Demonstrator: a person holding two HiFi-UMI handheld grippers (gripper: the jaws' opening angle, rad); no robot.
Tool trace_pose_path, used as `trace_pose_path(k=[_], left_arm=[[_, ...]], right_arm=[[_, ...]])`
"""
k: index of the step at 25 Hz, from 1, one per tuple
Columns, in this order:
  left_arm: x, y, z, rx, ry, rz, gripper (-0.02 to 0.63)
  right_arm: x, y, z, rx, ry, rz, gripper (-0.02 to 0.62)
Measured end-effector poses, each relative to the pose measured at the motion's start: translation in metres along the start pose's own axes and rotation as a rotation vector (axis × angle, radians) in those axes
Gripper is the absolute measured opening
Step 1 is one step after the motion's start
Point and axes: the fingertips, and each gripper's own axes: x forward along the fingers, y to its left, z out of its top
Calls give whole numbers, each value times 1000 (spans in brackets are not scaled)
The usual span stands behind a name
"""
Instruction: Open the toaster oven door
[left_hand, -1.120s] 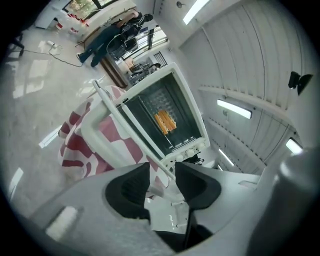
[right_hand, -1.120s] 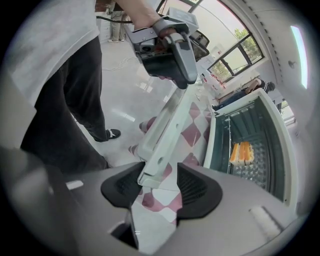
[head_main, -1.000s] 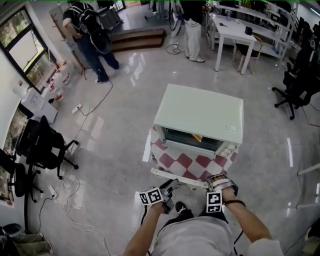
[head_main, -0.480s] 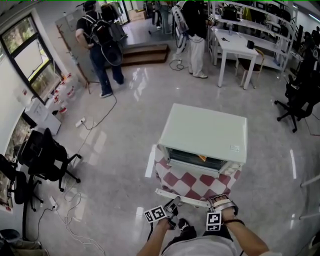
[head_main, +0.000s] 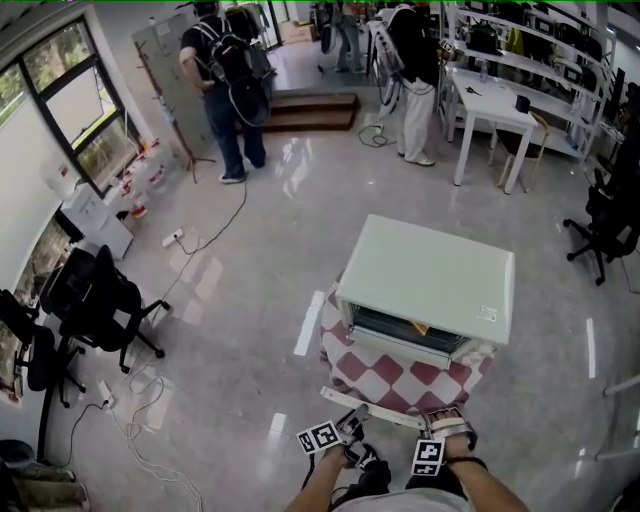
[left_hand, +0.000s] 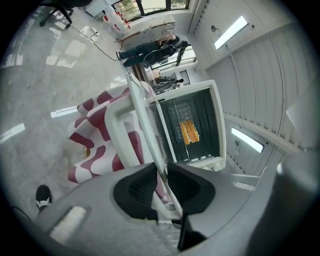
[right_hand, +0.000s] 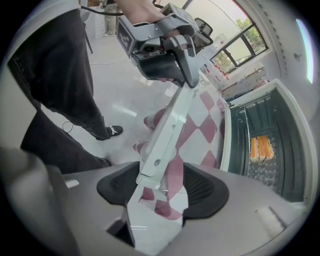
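The white toaster oven (head_main: 430, 275) stands on a small table under a red-and-white check cloth (head_main: 395, 378). Its door (head_main: 368, 400) hangs open toward me, and toast (left_hand: 189, 131) lies on the rack inside. My left gripper (head_main: 352, 426) holds the door's left end; its jaws have just been closing and now pinch the thin door edge (left_hand: 145, 125). The right gripper (head_main: 443, 418) is at the door's right end. Its jaws have just been opening and stand wide, with the white handle bar (right_hand: 167, 132) loose between them.
Two people (head_main: 232, 90) stand at the back near a step, by a white desk (head_main: 492, 105). Black office chairs (head_main: 95, 300) and floor cables (head_main: 140, 420) lie to the left, and another chair (head_main: 610, 225) at right. My own dark trouser leg (right_hand: 60, 85) is close by.
Both grippers and the door's front edge have sunk lower. The left jaws have come together on the door. The head view has tilted up, showing more of the room.
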Motion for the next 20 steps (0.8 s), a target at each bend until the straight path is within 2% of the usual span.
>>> trace_pose_path(k=[12,20], left_arm=[[6,26,-3,-66,-23,17,61],[10,36,-2,-96,-6,29,64]], right_arm=[[14,16,9,90,-8,78,267],[20,22,14,156,0,122,267]])
